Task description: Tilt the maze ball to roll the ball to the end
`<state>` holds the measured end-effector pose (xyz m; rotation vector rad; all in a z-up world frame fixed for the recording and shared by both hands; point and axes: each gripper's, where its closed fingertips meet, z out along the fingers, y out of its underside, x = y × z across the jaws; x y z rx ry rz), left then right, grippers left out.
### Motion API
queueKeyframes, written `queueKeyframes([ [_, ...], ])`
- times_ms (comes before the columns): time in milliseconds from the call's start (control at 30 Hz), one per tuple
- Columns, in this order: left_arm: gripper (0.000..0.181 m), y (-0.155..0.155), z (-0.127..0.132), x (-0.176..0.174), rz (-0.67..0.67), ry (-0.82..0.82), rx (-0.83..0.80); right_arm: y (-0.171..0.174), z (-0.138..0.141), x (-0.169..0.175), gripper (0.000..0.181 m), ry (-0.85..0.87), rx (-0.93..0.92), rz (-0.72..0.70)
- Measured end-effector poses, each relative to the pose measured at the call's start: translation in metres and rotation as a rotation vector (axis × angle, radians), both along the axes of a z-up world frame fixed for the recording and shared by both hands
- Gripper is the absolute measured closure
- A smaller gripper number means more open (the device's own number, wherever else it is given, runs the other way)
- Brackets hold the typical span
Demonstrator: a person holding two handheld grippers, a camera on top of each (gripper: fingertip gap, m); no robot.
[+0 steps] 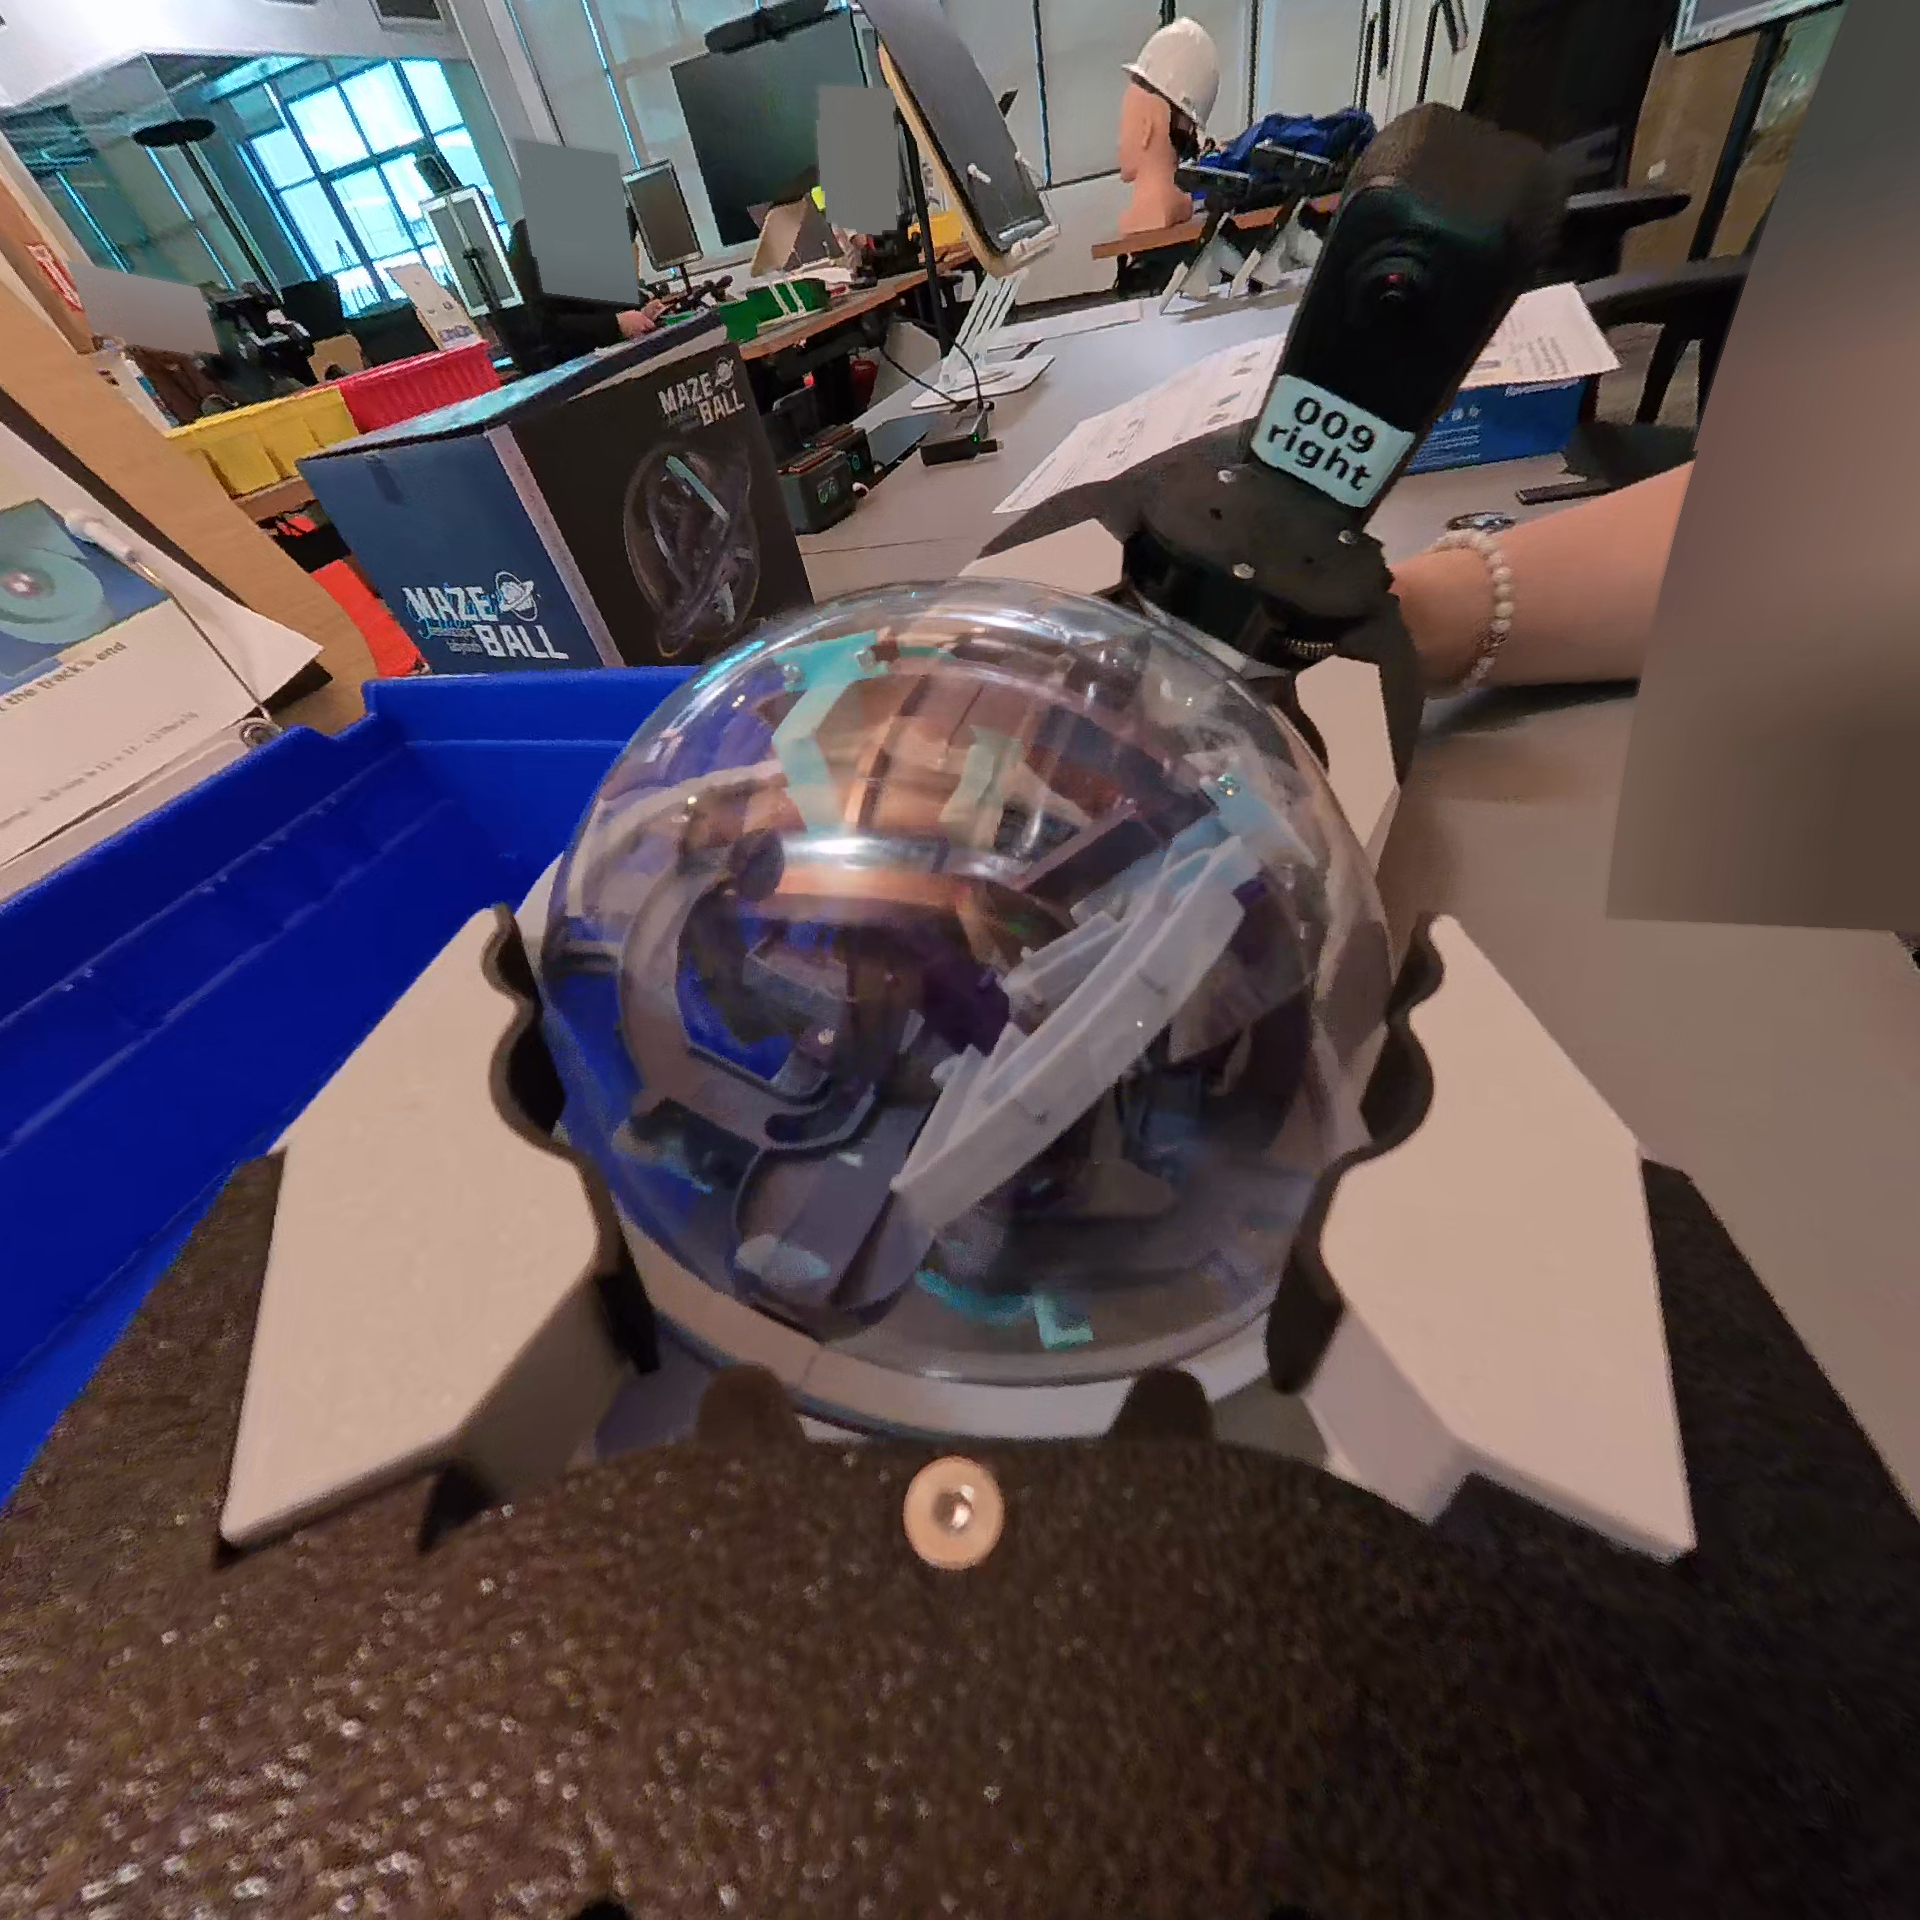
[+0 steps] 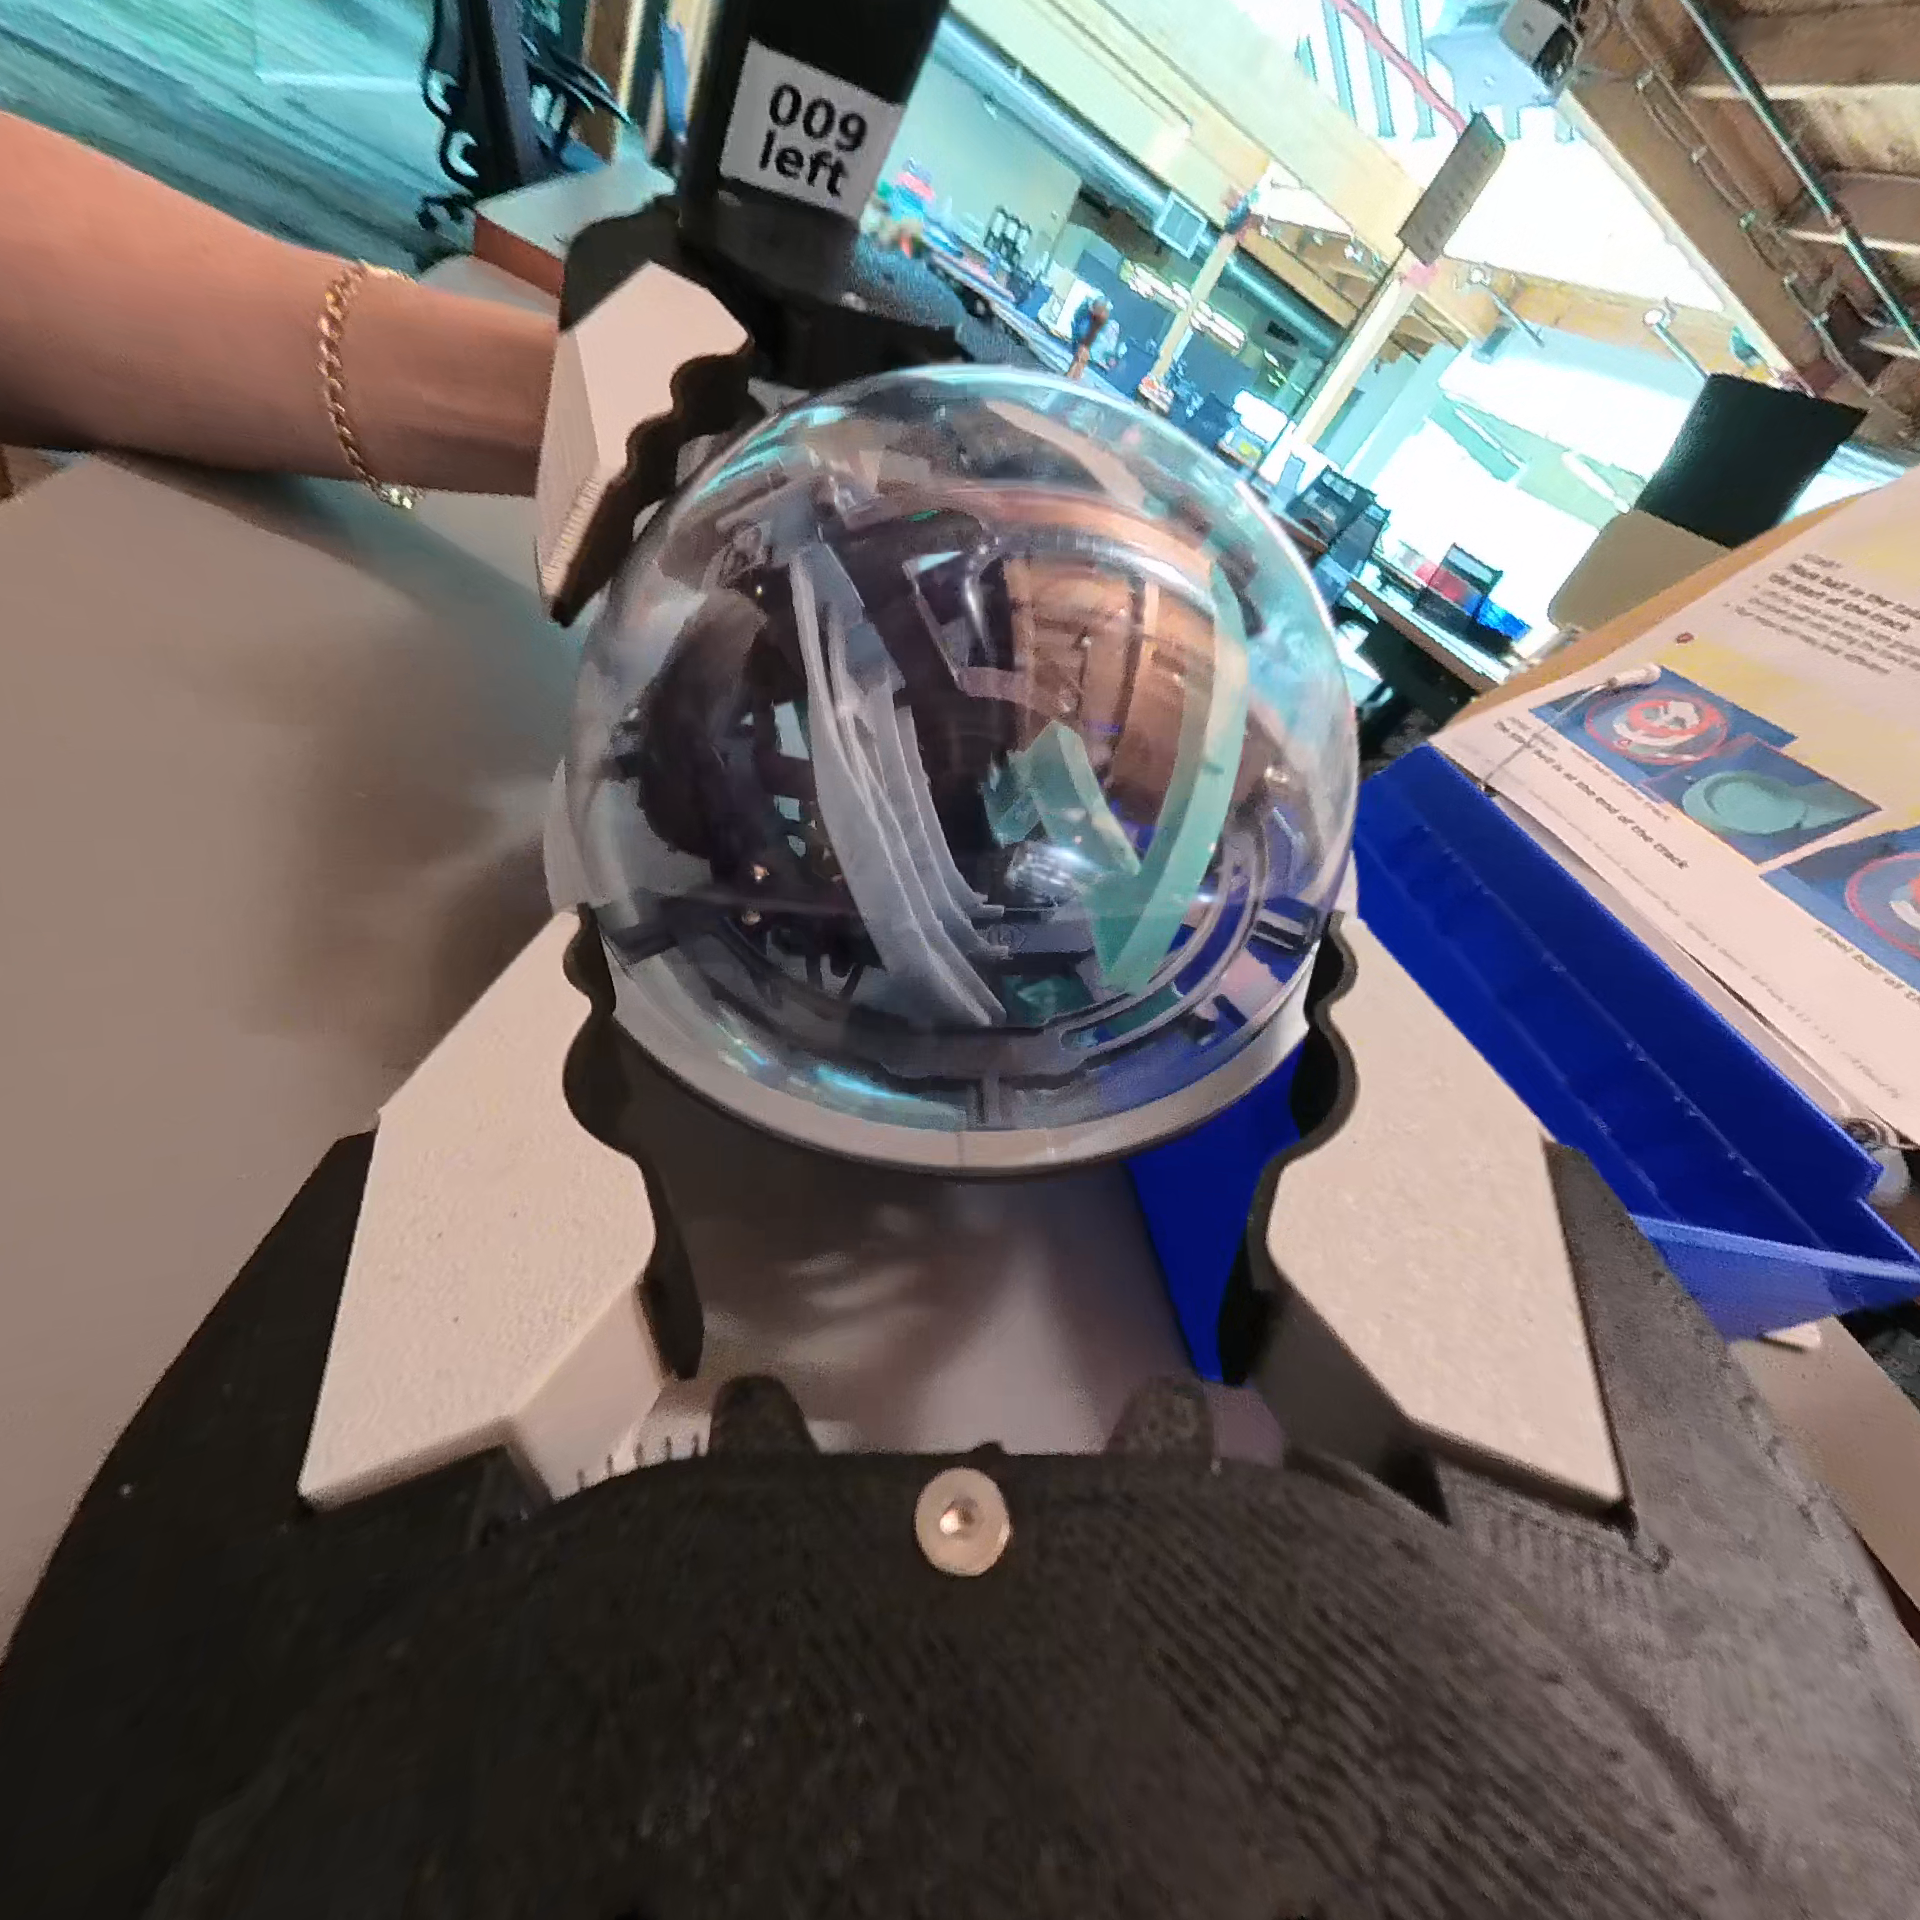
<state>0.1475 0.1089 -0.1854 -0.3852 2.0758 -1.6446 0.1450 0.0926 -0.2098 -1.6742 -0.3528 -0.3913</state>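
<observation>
The maze ball (image 1: 966, 997) (image 2: 956, 769), a clear sphere with a white equatorial band, was held above the grey table (image 1: 1195, 374) (image 2: 208, 779) between two opposed tools. Being round, it had no long axis; its band sat low and tilted toward each camera, so the clear dome faced up and away. Grey, purple and teal track pieces filled the sphere; the small rolling ball could not be made out.

The left gripper (image 1: 961, 1091) (image 2: 665, 436) was clamped on the maze ball, a toothed black edge pressed against each side of the sphere. The right gripper (image 2: 956, 1049) (image 1: 1226, 623) was clamped on the far side of the maze ball, its edges meeting the white band.

A blue bin (image 1: 260, 904) (image 2: 1621, 1049) lay just beside the maze ball and partly under it; the part in view held nothing. Beyond the bin from the maze ball stood a dark printed box (image 1: 561, 520). An instruction sheet (image 2: 1714, 790) (image 1: 94, 686) leaned on the side of the bin away from the maze ball.
</observation>
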Motion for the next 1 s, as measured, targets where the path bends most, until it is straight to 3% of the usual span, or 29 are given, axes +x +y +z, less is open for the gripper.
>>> queueKeyframes([
  [367, 0.038, 0.009, 0.005, -0.010, -0.141, 0.308, -0.213, 0.003, 0.016, -0.024, 0.052, 0.086, 0.046, -0.044],
  [467, 0.042, 0.010, 0.009, -0.012, -0.164, 0.333, -0.249, 0.001, 0.018, -0.029, 0.054, 0.054, 0.031, -0.036],
  [533, 0.043, 0.009, 0.009, -0.011, -0.157, 0.331, -0.251, -0.003, 0.024, -0.030, 0.057, -0.063, 0.023, -0.020],
  [600, 0.043, 0.011, 0.007, -0.007, -0.136, 0.330, -0.249, -0.007, 0.033, -0.024, 0.049, -0.158, 0.037, -0.047],
  [867, 0.045, 0.010, 0.006, -0.005, -0.114, 0.304, -0.240, -0.004, 0.022, -0.019, 0.054, -0.058, 0.020, 0.061],
  [967, 0.051, 0.012, 0.009, -0.005, -0.117, 0.313, -0.258, -0.009, 0.019, -0.020, 0.051, -0.061, 0.017, 0.099],
  [1000, 0.051, 0.012, 0.009, -0.004, -0.115, 0.317, -0.261, -0.011, 0.015, -0.023, 0.042, -0.058, -0.009, 0.134],
])
